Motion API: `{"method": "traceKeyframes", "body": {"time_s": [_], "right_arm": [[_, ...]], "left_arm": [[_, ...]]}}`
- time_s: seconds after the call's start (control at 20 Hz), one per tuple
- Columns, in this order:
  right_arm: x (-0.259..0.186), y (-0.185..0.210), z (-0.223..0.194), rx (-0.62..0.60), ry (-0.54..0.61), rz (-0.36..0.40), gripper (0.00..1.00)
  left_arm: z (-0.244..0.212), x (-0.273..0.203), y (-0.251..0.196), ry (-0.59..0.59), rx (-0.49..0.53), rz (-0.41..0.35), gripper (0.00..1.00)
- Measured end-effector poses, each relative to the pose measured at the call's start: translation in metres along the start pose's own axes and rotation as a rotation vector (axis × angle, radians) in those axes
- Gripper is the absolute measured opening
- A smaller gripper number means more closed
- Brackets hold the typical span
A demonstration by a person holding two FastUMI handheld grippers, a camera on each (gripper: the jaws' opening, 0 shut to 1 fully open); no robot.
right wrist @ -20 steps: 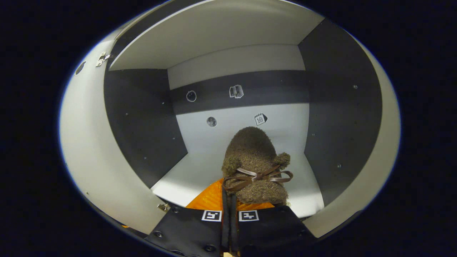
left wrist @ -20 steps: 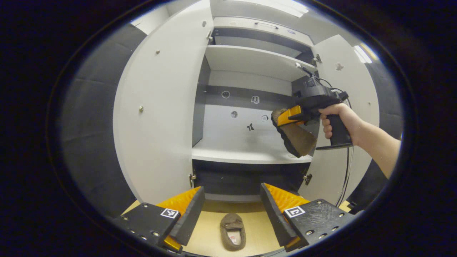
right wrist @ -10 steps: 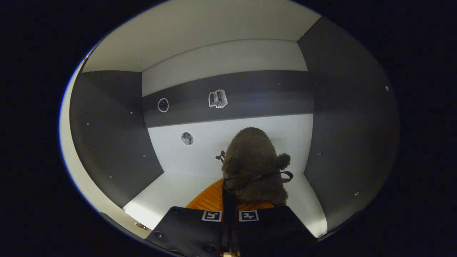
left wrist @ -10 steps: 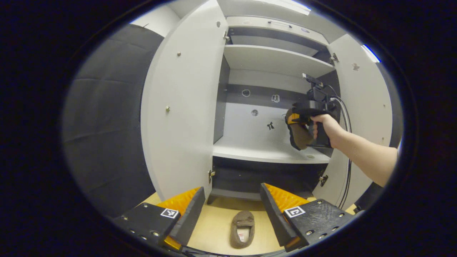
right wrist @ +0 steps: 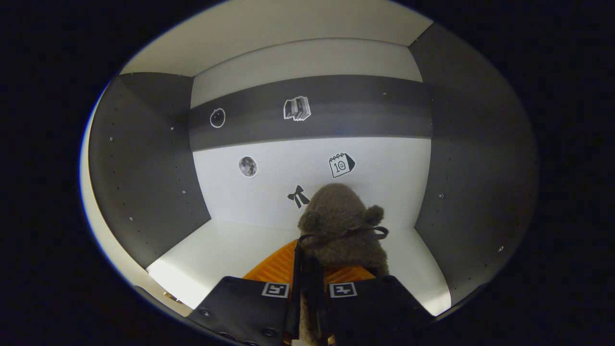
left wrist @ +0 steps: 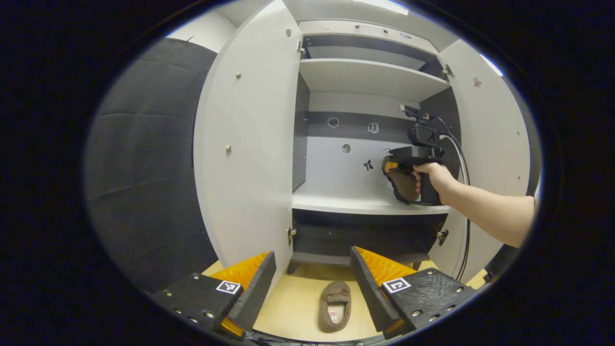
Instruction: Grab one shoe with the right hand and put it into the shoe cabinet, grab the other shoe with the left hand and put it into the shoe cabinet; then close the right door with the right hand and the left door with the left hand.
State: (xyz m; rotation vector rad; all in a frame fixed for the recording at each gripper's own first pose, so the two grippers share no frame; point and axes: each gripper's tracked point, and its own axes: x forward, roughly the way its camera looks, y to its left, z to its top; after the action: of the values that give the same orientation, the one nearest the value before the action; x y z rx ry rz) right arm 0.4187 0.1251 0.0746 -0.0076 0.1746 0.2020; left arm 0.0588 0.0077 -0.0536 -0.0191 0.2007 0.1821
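Observation:
In the right gripper view my right gripper [right wrist: 308,262] is shut on the heel of a fuzzy brown shoe [right wrist: 342,223] with a thin bow, toe pointing at the cabinet's back wall just above the white middle shelf [right wrist: 226,250]. The left gripper view shows that same shoe [left wrist: 403,185] in the right gripper [left wrist: 393,166], held by a hand inside the shoe cabinet, low over the shelf [left wrist: 355,204] at its right end. My left gripper [left wrist: 312,283] is open above the floor. The other brown shoe [left wrist: 335,306] lies on the floor between its fingers, untouched.
Both cabinet doors stand wide open, the left door [left wrist: 250,144] and the right door [left wrist: 490,134]. An upper shelf [left wrist: 365,77] and a dark lower compartment [left wrist: 360,235] lie above and below the middle shelf. A cable [left wrist: 466,226] hangs by the right door.
The right gripper has carried its shoe deeper into the cabinet and lower toward the middle shelf. My left gripper has drifted slightly; the floor shoe has not moved.

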Motion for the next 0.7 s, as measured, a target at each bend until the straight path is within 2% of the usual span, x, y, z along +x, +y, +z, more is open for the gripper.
{"method": "traceKeyframes", "body": {"time_s": [0.05, 0.1, 0.15, 0.2, 0.25, 0.3, 0.45, 0.7], "right_arm": [[0.003, 0.001, -0.009, 0.004, 0.031, 0.007, 0.18], [0.002, 0.012, -0.012, 0.023, 0.051, 0.056, 0.23], [0.003, 0.023, -0.011, 0.049, 0.059, 0.109, 0.4], [0.0, 0.029, -0.011, 0.076, 0.071, 0.126, 0.58], [-0.001, 0.03, -0.011, 0.084, 0.087, 0.124, 0.75], [-0.003, 0.033, -0.011, 0.085, 0.109, 0.127, 0.82], [-0.018, 0.044, -0.016, 0.104, 0.18, 0.156, 0.97], [-0.045, 0.046, 0.009, 0.07, 0.158, 0.155, 0.98]], "left_arm": [[0.0, -0.001, -0.001, -0.001, 0.001, -0.001, 0.91], [0.001, 0.0, -0.002, -0.002, 0.004, -0.002, 0.91], [0.002, 0.0, -0.004, -0.002, 0.009, -0.008, 0.91], [0.003, 0.001, -0.006, -0.004, 0.015, -0.014, 0.93], [0.005, 0.001, -0.007, -0.009, 0.023, -0.017, 0.88], [0.007, 0.0, -0.009, -0.012, 0.029, -0.022, 0.91], [0.009, 0.0, -0.011, -0.019, 0.034, -0.033, 0.9], [0.002, -0.002, -0.005, -0.008, -0.012, -0.034, 0.93]]}}
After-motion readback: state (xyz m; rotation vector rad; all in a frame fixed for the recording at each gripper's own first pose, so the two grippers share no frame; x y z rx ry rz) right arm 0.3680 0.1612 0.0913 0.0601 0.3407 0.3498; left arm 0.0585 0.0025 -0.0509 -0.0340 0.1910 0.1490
